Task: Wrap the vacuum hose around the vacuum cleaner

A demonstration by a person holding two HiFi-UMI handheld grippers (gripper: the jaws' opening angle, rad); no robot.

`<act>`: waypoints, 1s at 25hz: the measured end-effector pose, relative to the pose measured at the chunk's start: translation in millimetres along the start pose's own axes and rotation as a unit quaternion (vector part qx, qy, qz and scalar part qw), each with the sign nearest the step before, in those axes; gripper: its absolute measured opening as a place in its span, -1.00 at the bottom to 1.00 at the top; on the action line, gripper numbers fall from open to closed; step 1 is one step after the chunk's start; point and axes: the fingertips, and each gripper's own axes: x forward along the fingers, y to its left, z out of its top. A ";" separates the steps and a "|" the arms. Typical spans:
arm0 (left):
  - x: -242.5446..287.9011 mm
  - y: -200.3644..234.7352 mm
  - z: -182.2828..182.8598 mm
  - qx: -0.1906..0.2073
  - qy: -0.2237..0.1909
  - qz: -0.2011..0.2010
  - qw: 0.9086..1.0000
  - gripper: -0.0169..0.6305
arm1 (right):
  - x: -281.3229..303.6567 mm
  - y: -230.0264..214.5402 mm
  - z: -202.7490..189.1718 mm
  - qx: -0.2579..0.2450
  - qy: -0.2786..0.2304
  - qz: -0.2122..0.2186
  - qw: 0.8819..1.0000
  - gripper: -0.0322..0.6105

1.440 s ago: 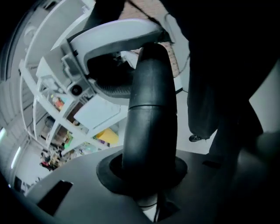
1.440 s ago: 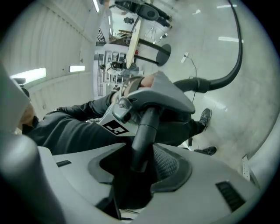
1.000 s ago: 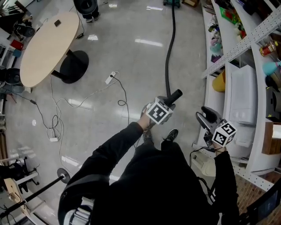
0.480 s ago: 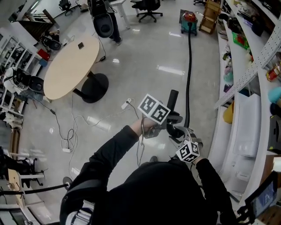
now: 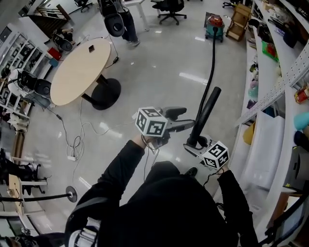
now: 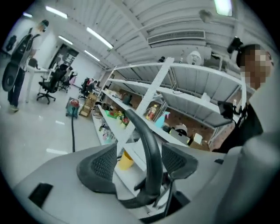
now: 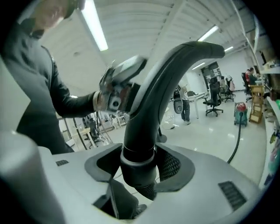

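The red-topped vacuum cleaner (image 5: 215,21) stands far off across the floor. Its black hose (image 5: 208,67) runs over the floor toward me and ends in a rigid curved handle (image 5: 206,113). My right gripper (image 5: 194,144) is closing, its pads pressed on the handle's ribbed collar (image 7: 139,162). My left gripper (image 5: 187,120) sits just left of the handle with its jaws opening. In the left gripper view the handle (image 6: 148,148) stands between the left gripper's (image 6: 140,162) pads (image 6: 101,164), and neither pad touches it. The right gripper view also shows the vacuum cleaner (image 7: 239,113).
An oval wooden table (image 5: 79,70) stands at the left, with loose cables (image 5: 72,140) on the floor beside it. Loaded shelving (image 5: 270,96) lines the right side close by. A person (image 5: 123,19) and an office chair (image 5: 169,7) are at the far end.
The right gripper came in from the right and closed on the handle's collar. The left gripper opened off the handle. The handle now tilts up to the right.
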 end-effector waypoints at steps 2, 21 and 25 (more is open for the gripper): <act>1.2 3.2 -31.8 0.038 0.039 -0.007 0.998 0.02 | -10.7 -23.4 21.6 0.039 -0.023 0.001 0.999 -0.15; 83.8 152.4 -68.2 0.135 0.138 -0.151 0.970 -0.31 | 64.2 -203.7 217.7 0.409 -0.192 0.087 0.888 -0.12; 79.4 159.7 -53.0 0.049 0.153 -0.207 0.965 -0.40 | 73.3 -233.8 219.0 0.374 -0.206 0.055 0.903 0.07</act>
